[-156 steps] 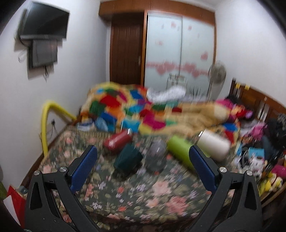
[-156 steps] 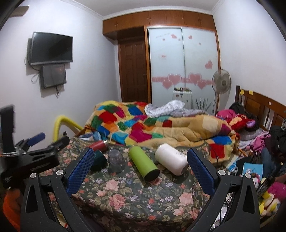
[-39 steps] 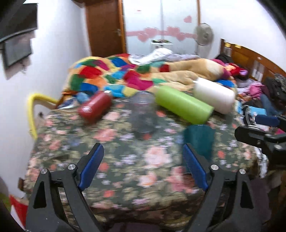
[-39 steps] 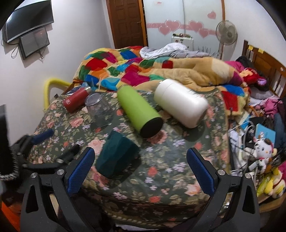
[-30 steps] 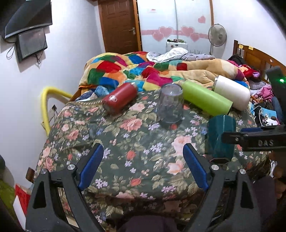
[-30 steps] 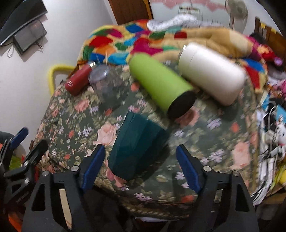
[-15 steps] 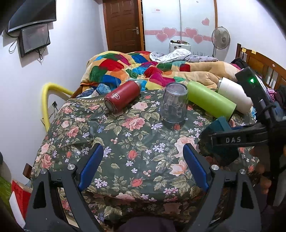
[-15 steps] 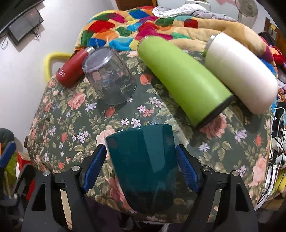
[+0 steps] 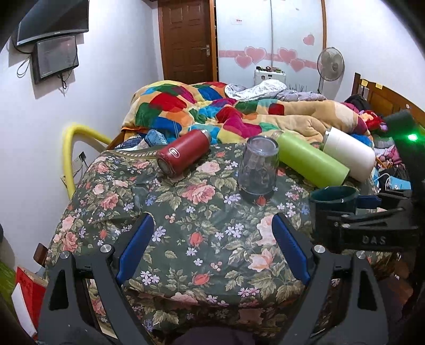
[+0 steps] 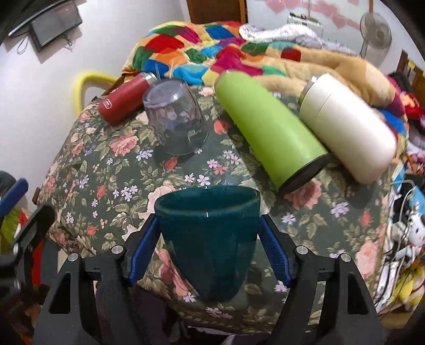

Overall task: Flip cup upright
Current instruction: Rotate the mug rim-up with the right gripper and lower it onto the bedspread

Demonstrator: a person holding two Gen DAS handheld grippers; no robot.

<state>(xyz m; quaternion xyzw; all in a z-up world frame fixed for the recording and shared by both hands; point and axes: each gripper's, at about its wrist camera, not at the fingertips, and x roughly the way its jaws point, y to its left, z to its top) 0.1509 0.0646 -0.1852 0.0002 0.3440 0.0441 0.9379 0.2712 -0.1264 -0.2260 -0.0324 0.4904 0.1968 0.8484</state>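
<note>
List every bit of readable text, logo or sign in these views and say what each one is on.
"DAS": raised letters on the black body of the right claw, seen from the left wrist view.
Oval white logo on the red bottle: too small to read.
Paper notice on the wardrobe door: too blurred to read.
Pink hearts on the wardrobe: decoration only, no words.
</note>
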